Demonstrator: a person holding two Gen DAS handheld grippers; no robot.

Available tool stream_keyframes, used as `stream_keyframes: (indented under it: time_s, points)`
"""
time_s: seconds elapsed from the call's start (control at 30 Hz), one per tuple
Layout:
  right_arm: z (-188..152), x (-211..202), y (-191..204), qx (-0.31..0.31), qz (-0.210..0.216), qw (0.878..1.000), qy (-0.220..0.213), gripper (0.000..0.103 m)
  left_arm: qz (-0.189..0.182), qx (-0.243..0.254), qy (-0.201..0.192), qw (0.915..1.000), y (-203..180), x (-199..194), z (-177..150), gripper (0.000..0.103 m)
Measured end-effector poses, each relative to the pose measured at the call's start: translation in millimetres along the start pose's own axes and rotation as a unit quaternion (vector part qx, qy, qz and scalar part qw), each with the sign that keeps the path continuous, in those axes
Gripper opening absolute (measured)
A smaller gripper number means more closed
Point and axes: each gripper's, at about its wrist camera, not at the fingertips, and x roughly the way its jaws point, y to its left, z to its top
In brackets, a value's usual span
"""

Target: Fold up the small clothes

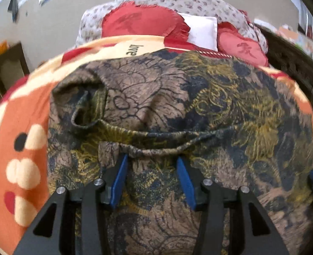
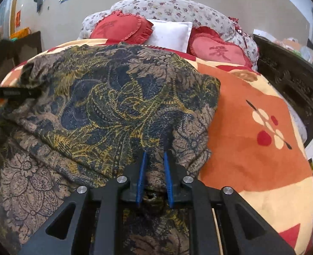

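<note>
The right claw (image 2: 155, 159) pinches a bunched fold of the dark patterned garment (image 2: 114, 106), which lies on the bed's orange blanket (image 2: 252, 159), near the bed's left side.

Brown-navy-gold patterned garment (image 1: 177, 97) — rumpled, partly folded — on orange bedspread (image 1: 22, 110)

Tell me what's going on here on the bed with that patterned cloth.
A person is folding a brown, blue and gold patterned garment on an orange blanket with two handheld claws. The right claw is pinched on a bunched bit of the fabric near its right edge. The left claw stands open over a folded hem, gripping nothing. Heart-shaped red cushions sit behind.
</note>
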Motion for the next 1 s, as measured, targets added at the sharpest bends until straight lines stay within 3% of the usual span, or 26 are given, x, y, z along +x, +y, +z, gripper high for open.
stream_keyframes:
  time_s: [0.17, 0.27, 0.4, 0.53, 0.63, 0.7, 0.77, 0.8, 1.0]
  points:
    - [0, -1, -1, 0.001, 0.001, 1.0, 0.0, 0.018, -0.017, -0.012, 0.008, 0.9998, 2, -19, -2, 0.051]
    - [0, -2, -2, 0.005, 0.005, 1.0, 0.0, 0.019, -0.04, -0.024, -0.006, 0.9989, 7, -38, -20, 0.056]
    - [1, -3, 2, -0.007, -0.007, 1.0, 0.002, 0.019, -0.054, -0.018, 0.01, 0.9983, 13, -42, -47, 0.057]
    - [21, -11, 4, 0.009, -0.022, 0.999, 0.043, 0.021, -0.052, -0.001, 0.018, 0.9985, 11, -41, -48, 0.06]
    - [32, -32, 13, 0.064, 0.013, 0.998, 0.006, 0.021, -0.048, -0.002, 0.029, 0.9984, 7, -36, -46, 0.064]
    - [30, -23, 31, 0.052, 0.035, 0.998, 0.023, 0.027, -0.042, 0.006, 0.024, 0.9988, 4, -35, -48, 0.065]
    - [19, 1, 49, 0.012, 0.025, 0.997, 0.072, 0.031, -0.046, 0.005, 0.026, 0.9986, 5, -37, -49, 0.065]
    - [15, -1, 52, 0.002, 0.017, 0.999, 0.05, 0.032, -0.052, 0.003, 0.029, 0.9982, 6, -39, -49, 0.065]
    - [21, -17, 37, 0.026, 0.034, 0.997, 0.059, 0.032, -0.086, -0.003, 0.025, 0.996, 33, -79, -46, 0.066]
